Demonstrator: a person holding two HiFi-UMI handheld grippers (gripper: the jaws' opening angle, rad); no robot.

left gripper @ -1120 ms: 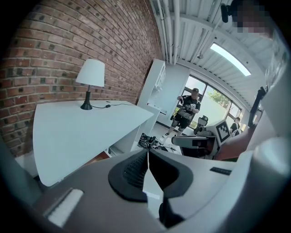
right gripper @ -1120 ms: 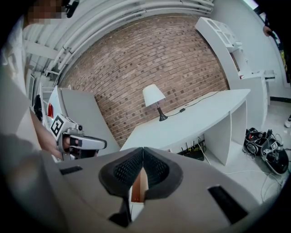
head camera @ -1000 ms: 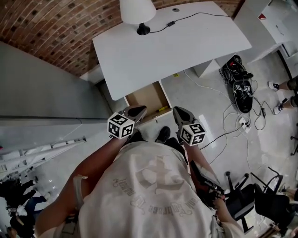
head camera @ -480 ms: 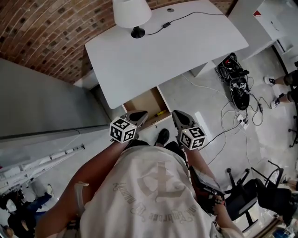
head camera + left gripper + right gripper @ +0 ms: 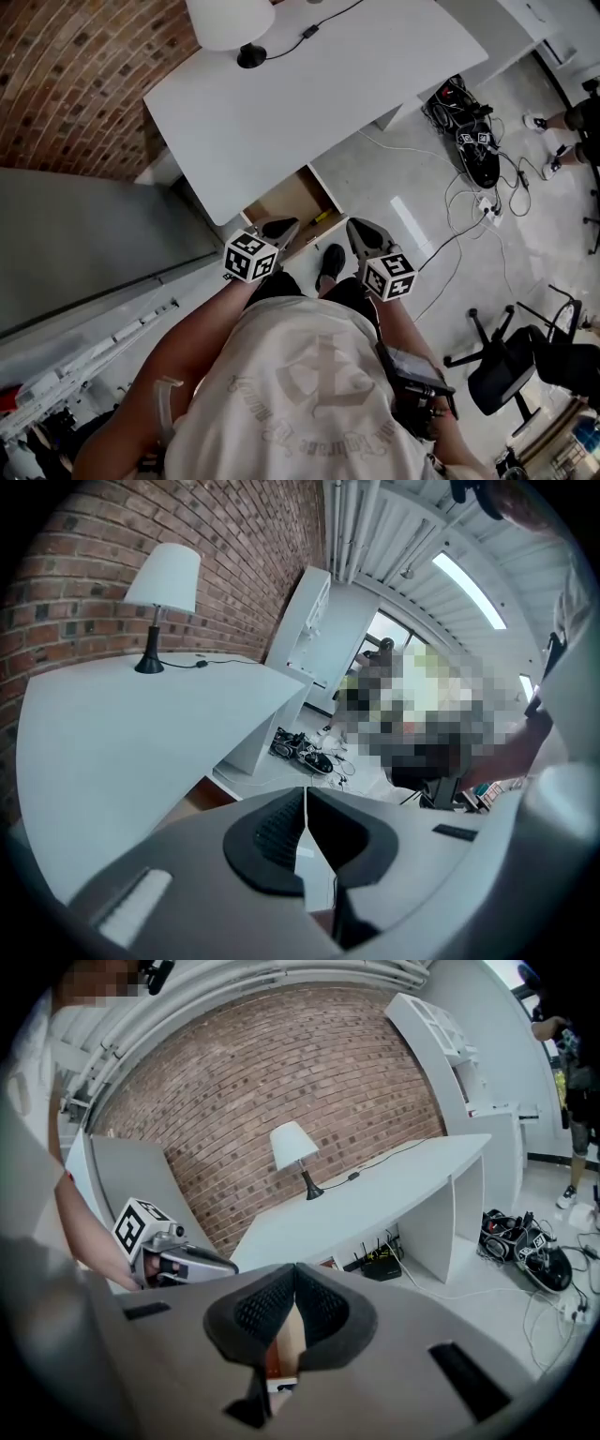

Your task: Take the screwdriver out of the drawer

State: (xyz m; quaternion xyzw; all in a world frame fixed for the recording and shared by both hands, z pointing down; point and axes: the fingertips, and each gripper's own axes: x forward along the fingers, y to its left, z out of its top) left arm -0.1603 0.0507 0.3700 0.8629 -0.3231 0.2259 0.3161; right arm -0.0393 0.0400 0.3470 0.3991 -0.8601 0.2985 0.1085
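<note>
Left gripper [image 5: 280, 229] and right gripper [image 5: 362, 231] hover near the open drawer [image 5: 286, 200], both closed and empty. The screwdriver [image 5: 322, 217] lies at the drawer's right edge. Unopened jaws would likely just shove it.

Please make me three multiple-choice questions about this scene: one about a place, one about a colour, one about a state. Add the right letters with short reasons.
1. Where does the lamp stand?
A. on the floor
B. on the white desk
C. on a chair

2. What colour is the screwdriver in the drawer?
A. yellow
B. blue
C. red

3. In what state is the drawer?
A. shut
B. pulled open
C. taken out and lying on the floor

Answers:
1 B: its black base sits on the desk top.
2 A: a small yellow tool shows at the drawer's front corner.
3 B: its wooden inside shows from above, below the desk's edge.
</note>
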